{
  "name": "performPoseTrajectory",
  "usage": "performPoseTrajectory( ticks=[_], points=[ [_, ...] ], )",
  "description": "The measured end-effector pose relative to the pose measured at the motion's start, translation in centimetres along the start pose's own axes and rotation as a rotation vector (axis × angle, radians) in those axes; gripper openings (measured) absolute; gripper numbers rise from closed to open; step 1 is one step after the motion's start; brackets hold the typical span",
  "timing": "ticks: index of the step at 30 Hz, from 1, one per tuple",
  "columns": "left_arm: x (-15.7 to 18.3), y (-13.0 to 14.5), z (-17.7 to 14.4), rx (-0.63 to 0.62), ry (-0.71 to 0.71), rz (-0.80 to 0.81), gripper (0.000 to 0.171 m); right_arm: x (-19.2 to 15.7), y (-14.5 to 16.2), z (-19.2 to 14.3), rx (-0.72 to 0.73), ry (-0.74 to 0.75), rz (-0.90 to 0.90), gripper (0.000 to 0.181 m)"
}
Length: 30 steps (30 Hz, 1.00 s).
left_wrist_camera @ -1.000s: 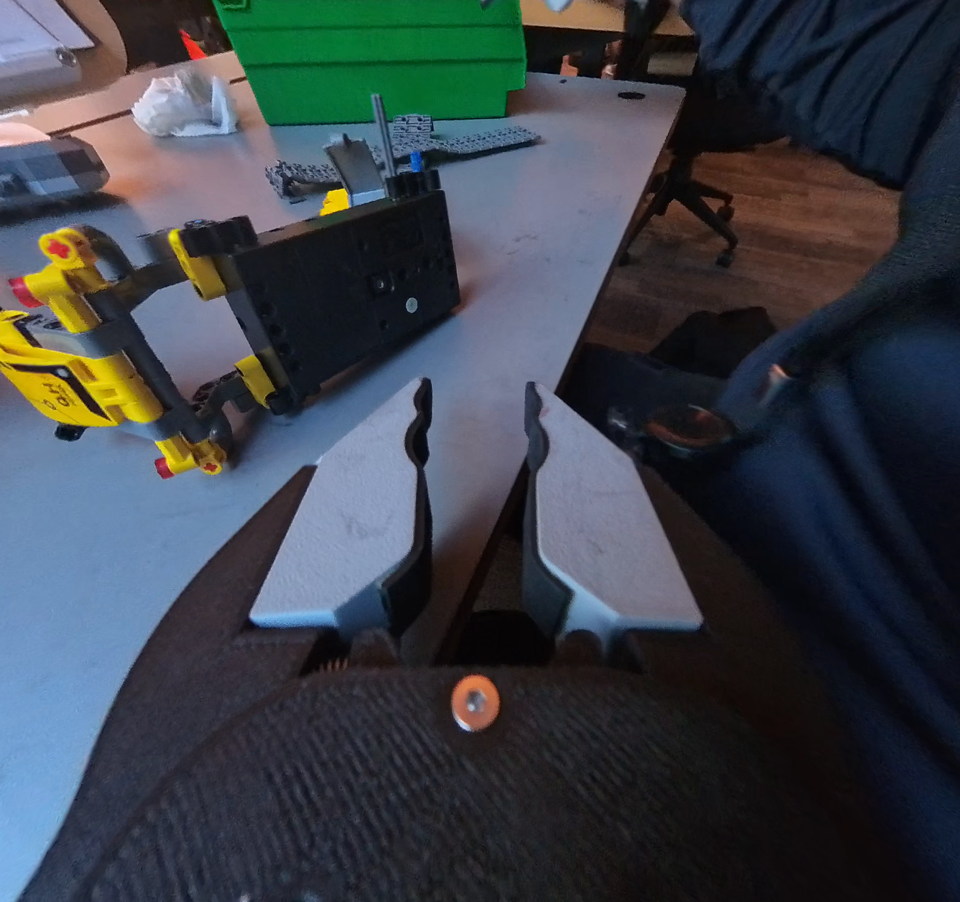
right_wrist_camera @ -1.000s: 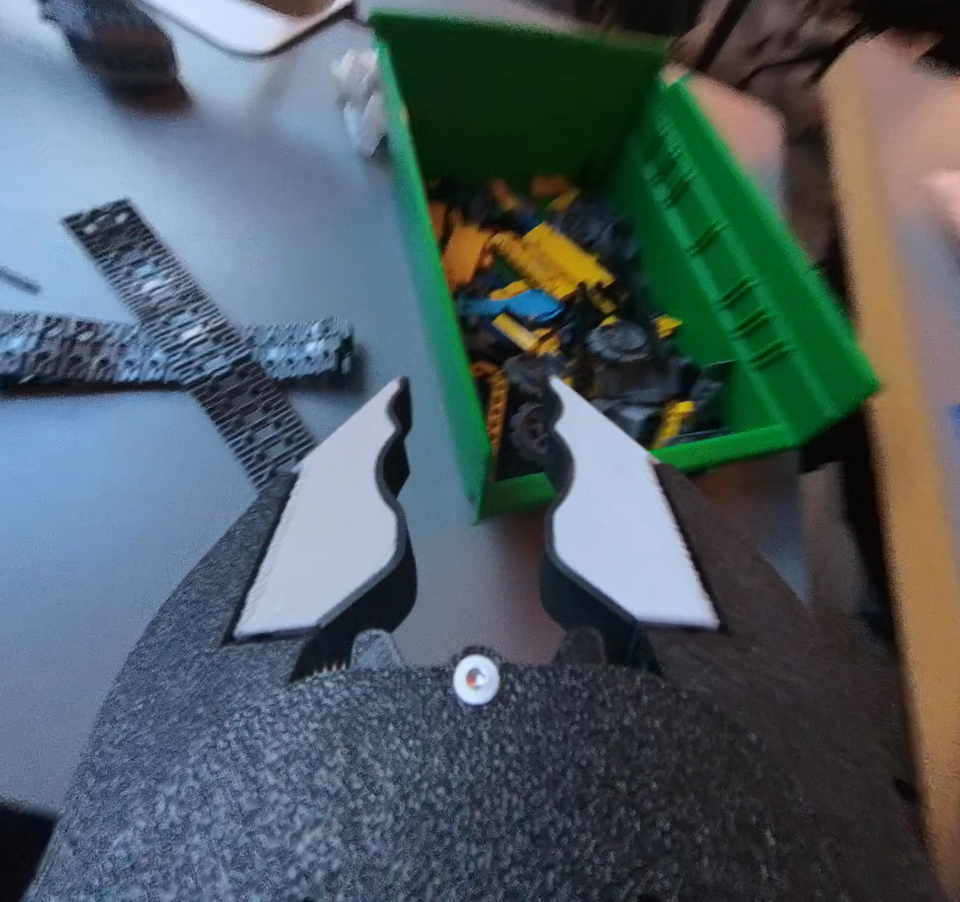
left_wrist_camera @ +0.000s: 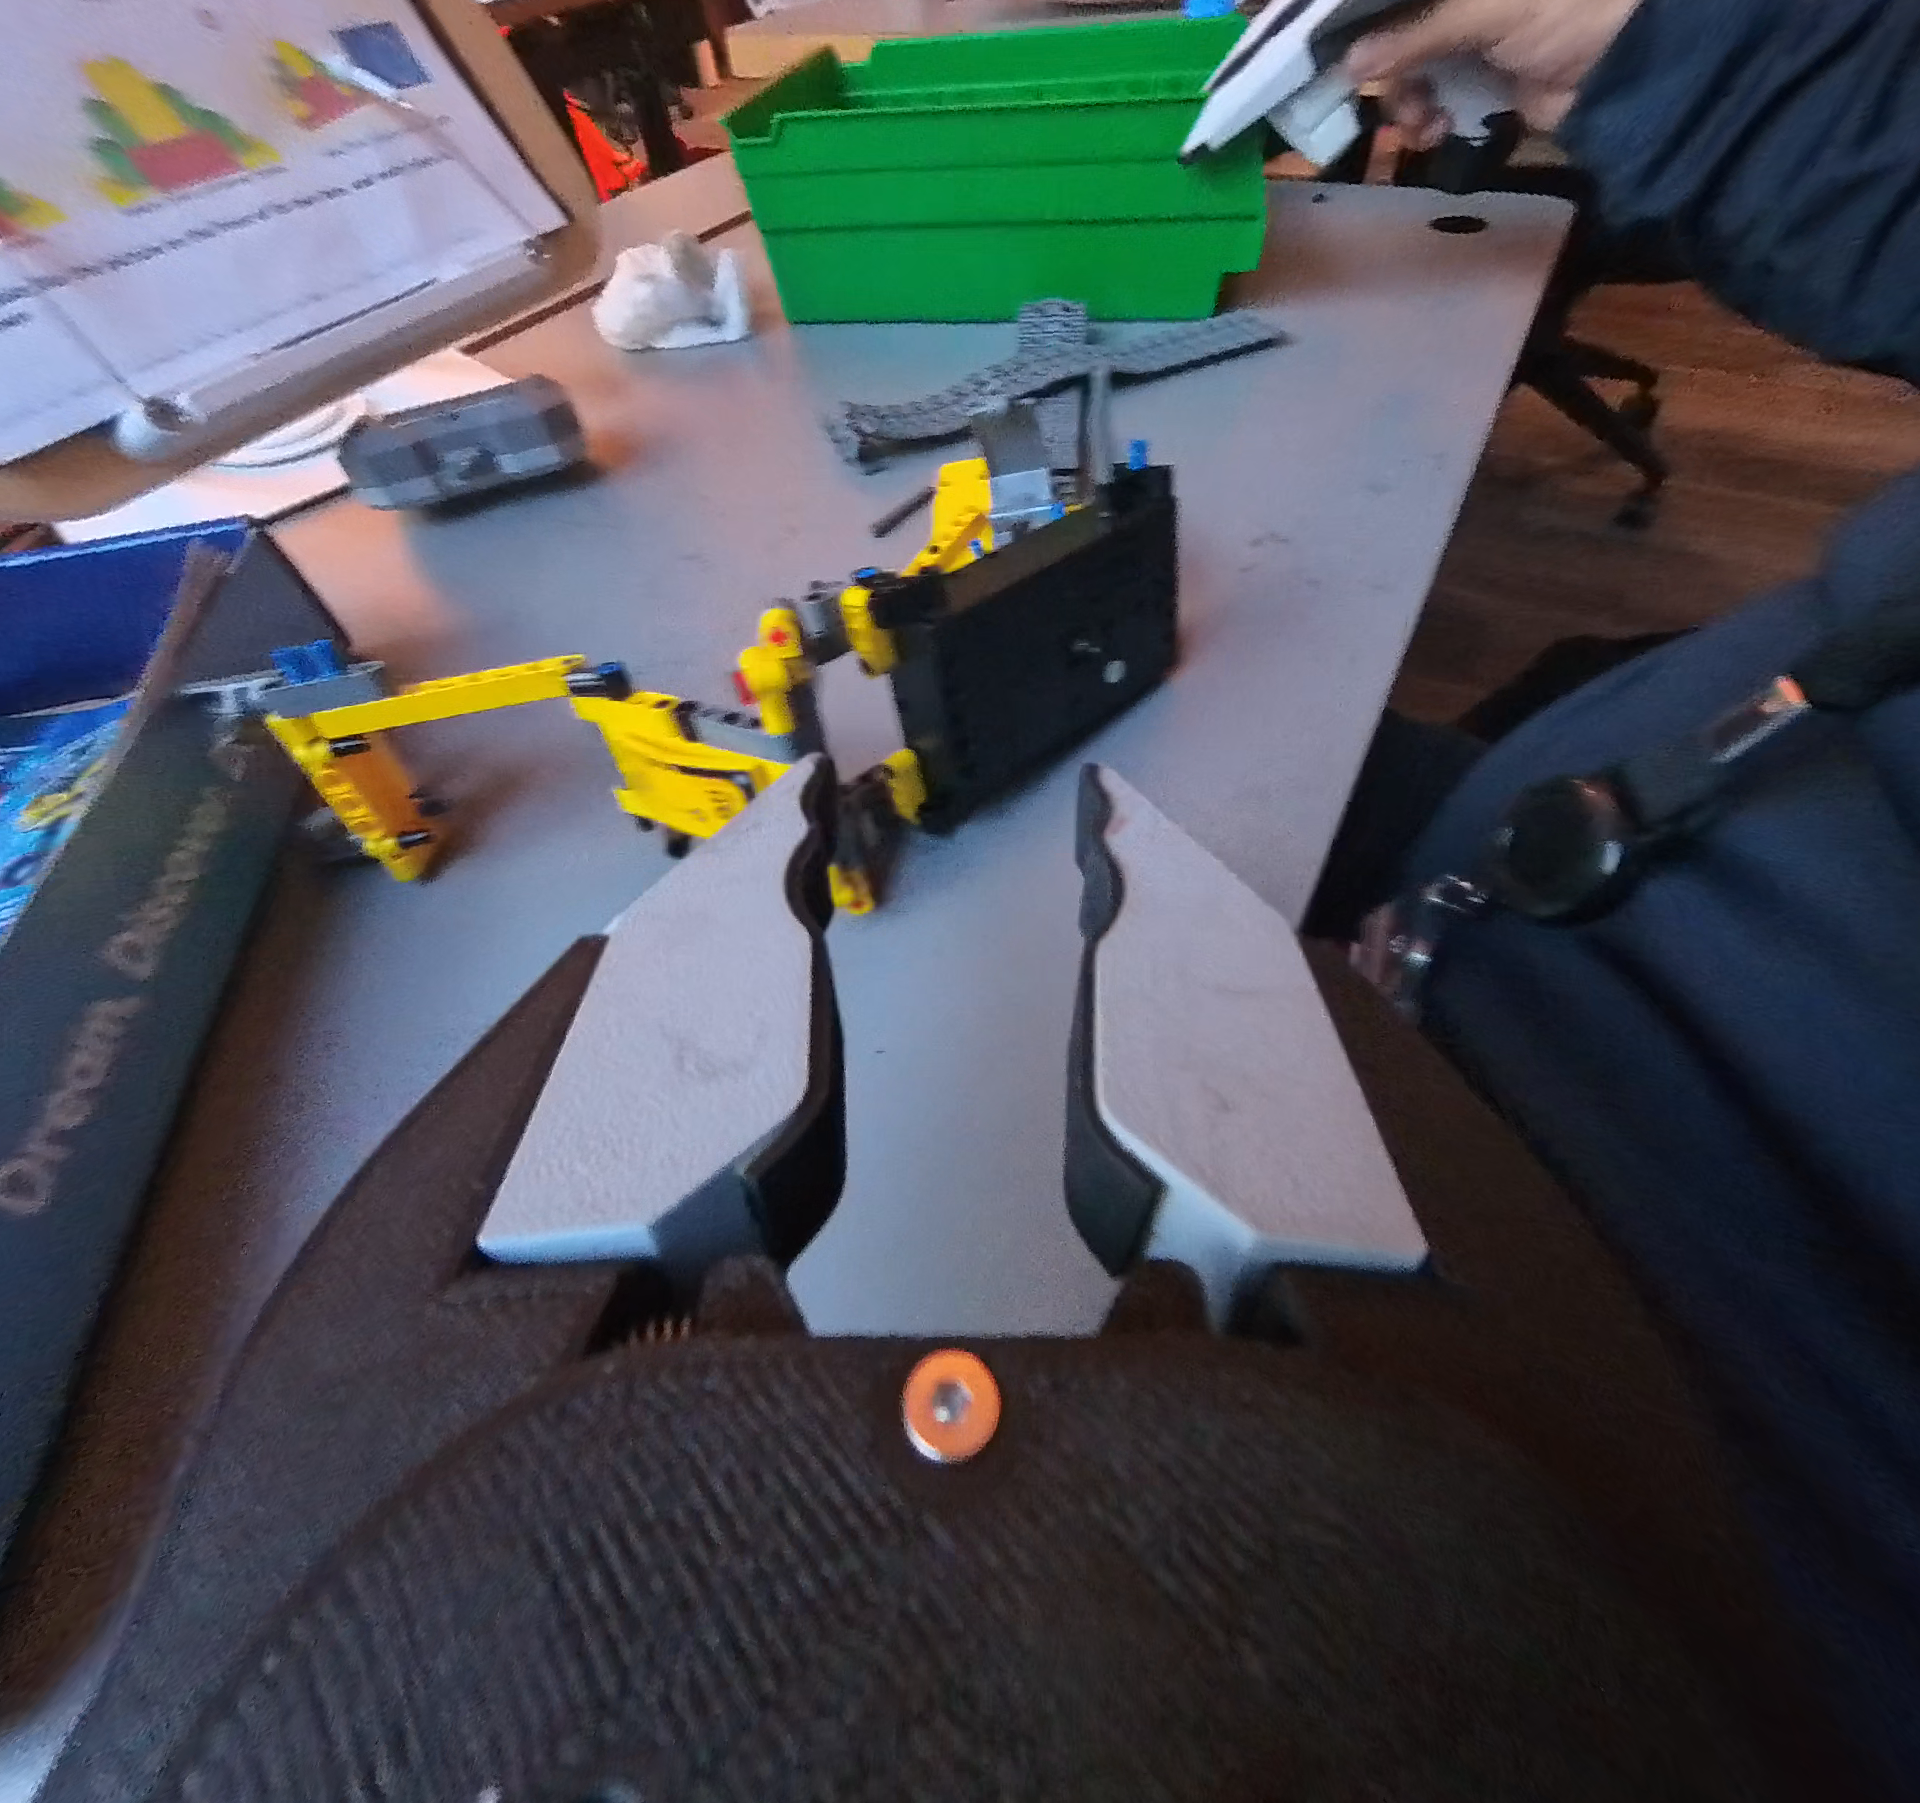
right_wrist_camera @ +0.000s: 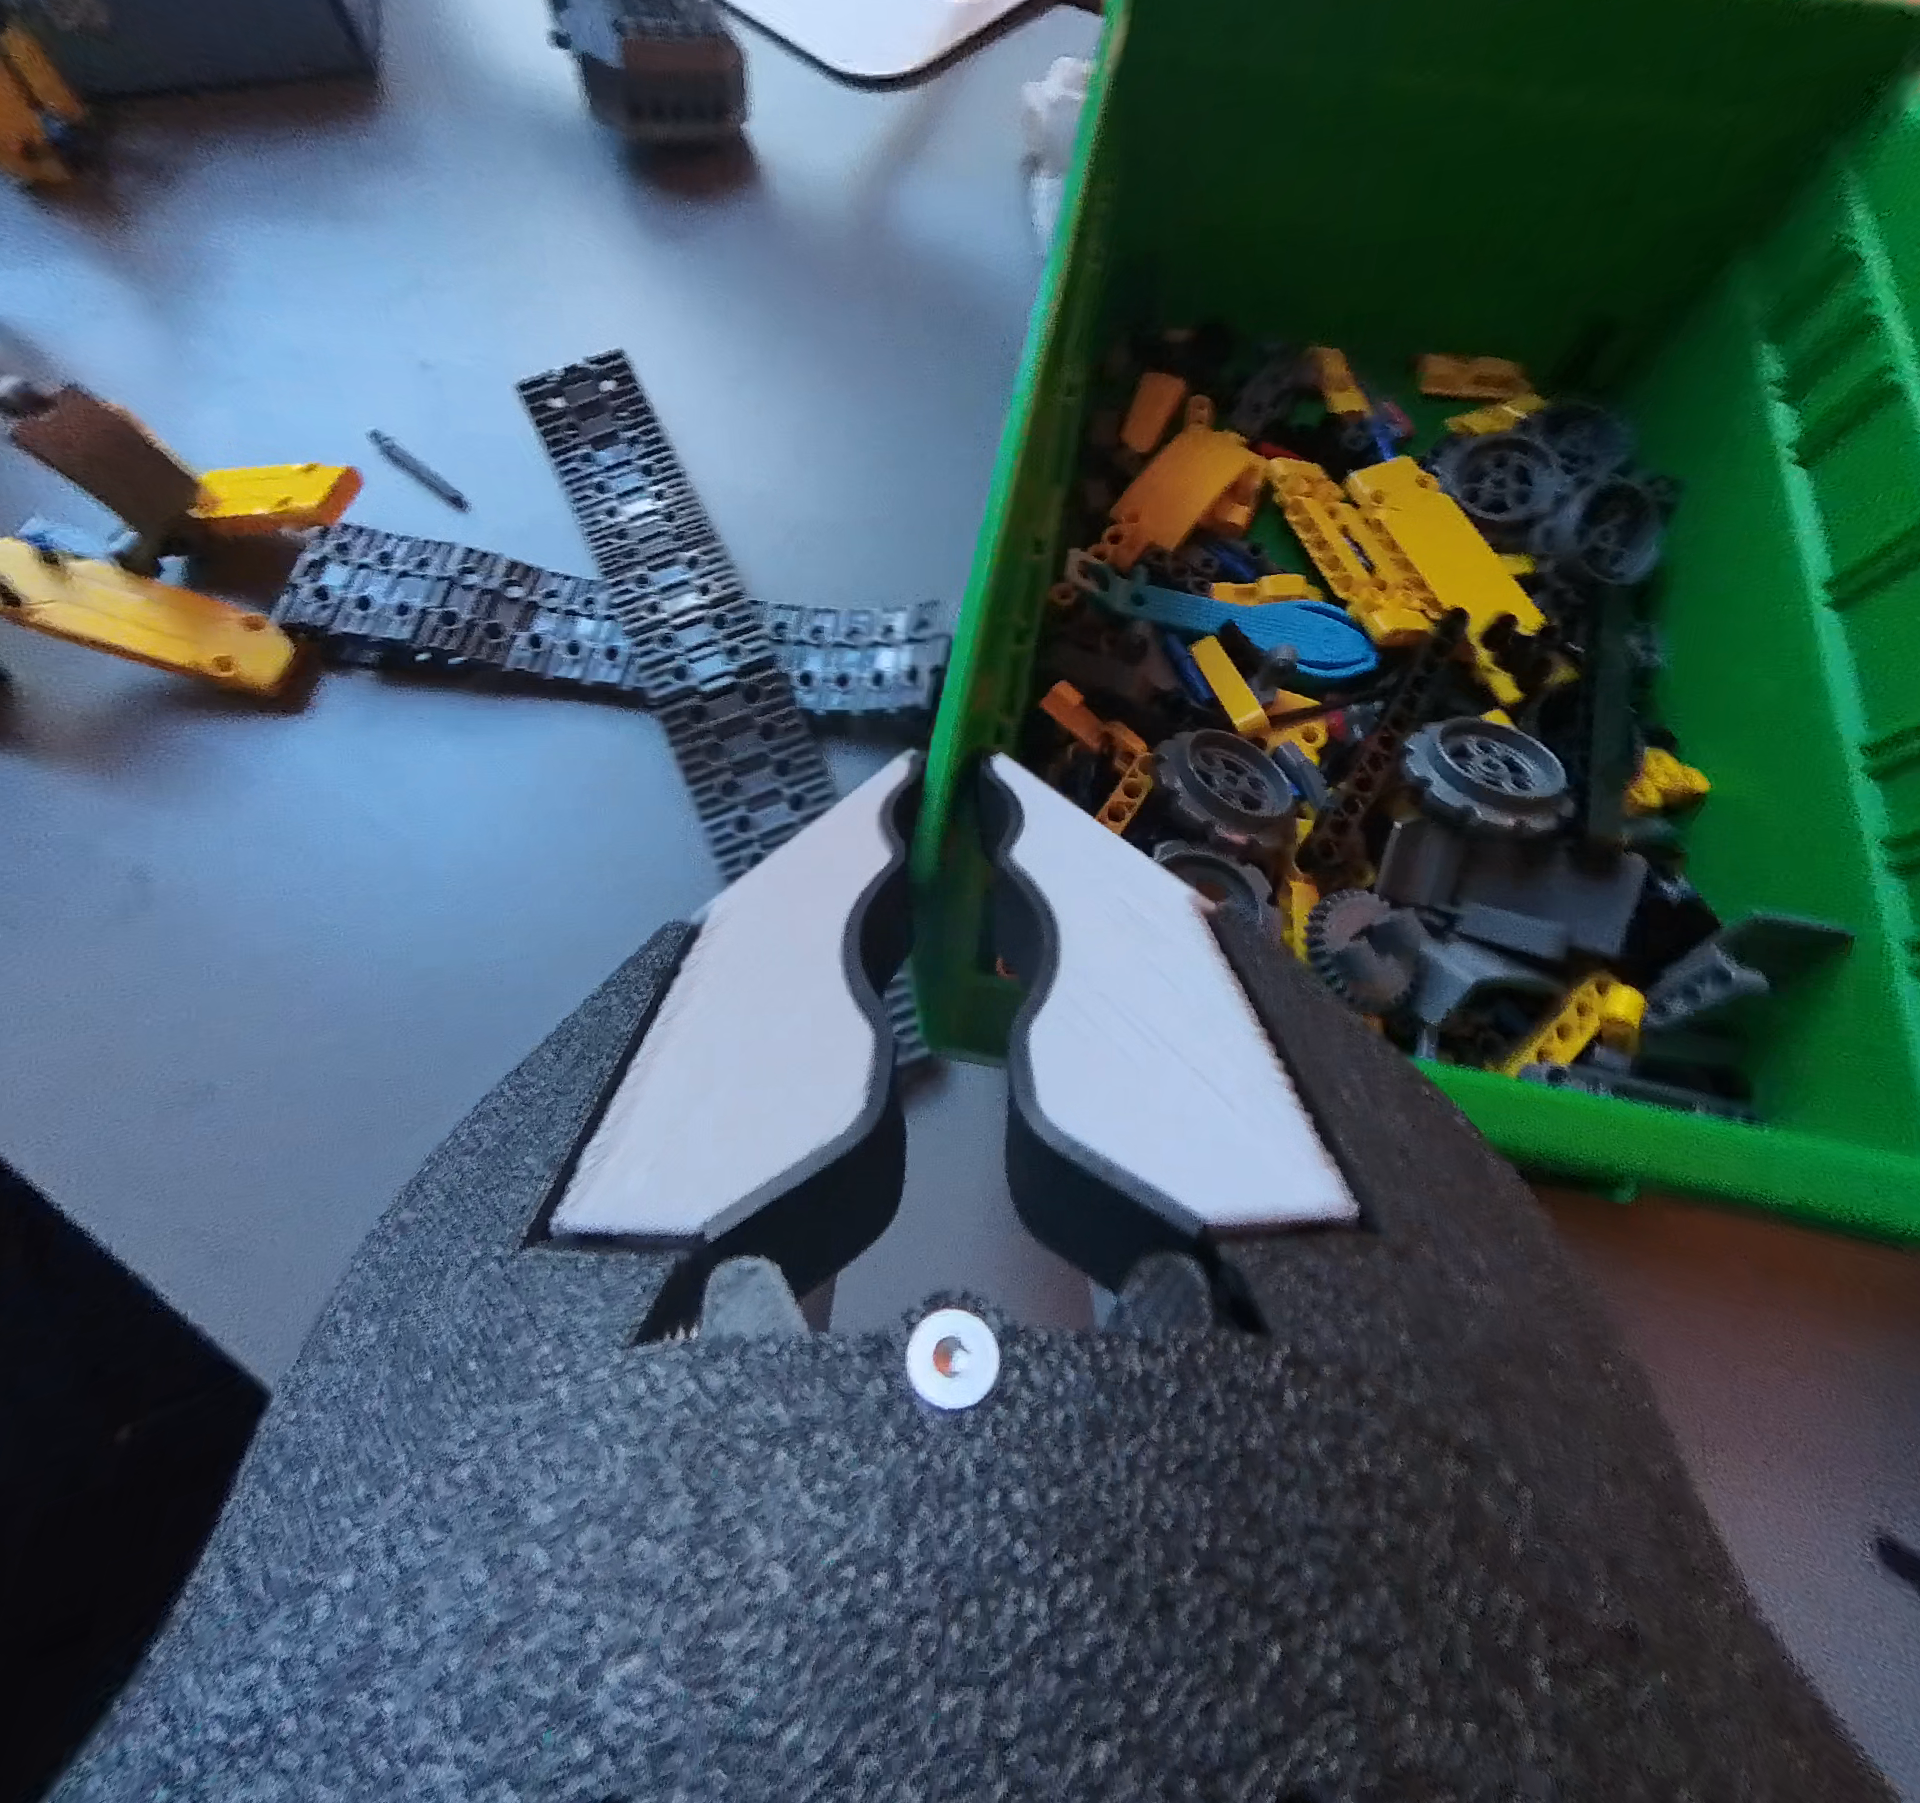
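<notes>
A grey worktop (left_wrist_camera: 1351, 423) stands in a room with a wooden floor, and an office chair is behind its far corner. On the worktop lies a half-built toy machine (left_wrist_camera: 997, 652) of black and yellow bricks, with a yellow arm reaching to the left. Behind it two grey toy track strips (right_wrist_camera: 665, 610) lie crossed over each other, and a green bin (left_wrist_camera: 997, 184) stands just behind them. A crumpled white paper (left_wrist_camera: 675, 293) is beside the bin, and a sign board (left_wrist_camera: 239, 164) leans at the far left.

The left gripper (left_wrist_camera: 951, 797) is above the near edge of the worktop, its fingers wide apart with nothing between them. The black block of the toy machine is just in front of the fingertips, and the left fingertip partly covers a small yellow and black piece of the toy.

The right gripper (right_wrist_camera: 951, 777) is at the near left corner of the green bin. Its fingers are narrow, one on each side of the bin wall (right_wrist_camera: 961, 797), and they seem to clamp it. The bin is full of loose yellow, grey and blue bricks and grey wheels (right_wrist_camera: 1486, 766).
</notes>
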State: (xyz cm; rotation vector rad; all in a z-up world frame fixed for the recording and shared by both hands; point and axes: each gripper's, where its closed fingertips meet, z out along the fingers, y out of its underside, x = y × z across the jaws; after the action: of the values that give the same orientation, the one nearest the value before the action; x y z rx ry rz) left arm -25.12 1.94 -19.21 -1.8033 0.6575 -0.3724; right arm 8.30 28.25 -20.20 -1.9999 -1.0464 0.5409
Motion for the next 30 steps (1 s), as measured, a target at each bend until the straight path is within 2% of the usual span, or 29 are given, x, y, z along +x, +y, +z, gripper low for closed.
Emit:
performPoseTrajectory(
  ticks=[4,7,8,10,11,12,14,16,19,21,25,27,30],
  points=[
    [-1.5,1.2,0.7,-0.031,0.015,-0.031,0.045,-3.3,-0.4,0.5,-0.026,-0.120,-0.079,0.016],
    [-1.5,3.0,1.4,-0.113,0.034,-0.015,0.045,-4.2,-0.5,-1.3,0.013,-0.137,-0.164,0.015],
    [-1.5,3.1,1.6,-0.127,0.047,-0.010,0.045,-3.8,-0.7,-2.2,0.043,-0.138,-0.155,0.013],
    [-1.9,3.4,2.1,-0.156,0.054,0.001,0.043,-1.2,-1.2,-3.7,0.069,-0.085,-0.117,0.027],
    [-2.0,3.6,2.3,-0.183,0.061,-0.004,0.043,1.0,-1.3,-4.3,0.063,-0.019,-0.122,0.015],
    [-2.1,4.1,2.6,-0.208,0.063,-0.003,0.044,2.8,-1.3,-4.7,0.047,0.018,-0.139,0.014],
    [-2.2,4.9,3.1,-0.259,0.077,-0.016,0.043,4.2,-1.2,-4.9,0.003,-0.067,-0.119,0.018],
    [-2.4,5.7,3.5,-0.315,0.083,-0.044,0.044,5.5,-0.7,-3.9,-0.088,-0.165,-0.083,0.015],
    [-3.1,5.7,3.8,-0.322,0.045,-0.069,0.040,6.5,1.6,-0.4,-0.294,-0.266,-0.209,0.015],
    [-4.0,5.2,3.9,-0.289,0.000,-0.100,0.037,7.5,1.9,2.8,-0.376,-0.258,-0.287,0.017],
    [-4.8,5.8,4.0,-0.323,-0.025,-0.155,0.040,9.2,1.8,8.2,-0.490,-0.198,-0.428,0.011],
    [-4.7,6.1,4.1,-0.346,-0.030,-0.149,0.040,9.2,0.8,8.6,-0.499,-0.164,-0.518,0.007],
    [-4.6,6.4,4.3,-0.364,-0.022,-0.152,0.039,6.4,-0.1,8.0,-0.445,-0.315,-0.682,0.013]
  ],
)
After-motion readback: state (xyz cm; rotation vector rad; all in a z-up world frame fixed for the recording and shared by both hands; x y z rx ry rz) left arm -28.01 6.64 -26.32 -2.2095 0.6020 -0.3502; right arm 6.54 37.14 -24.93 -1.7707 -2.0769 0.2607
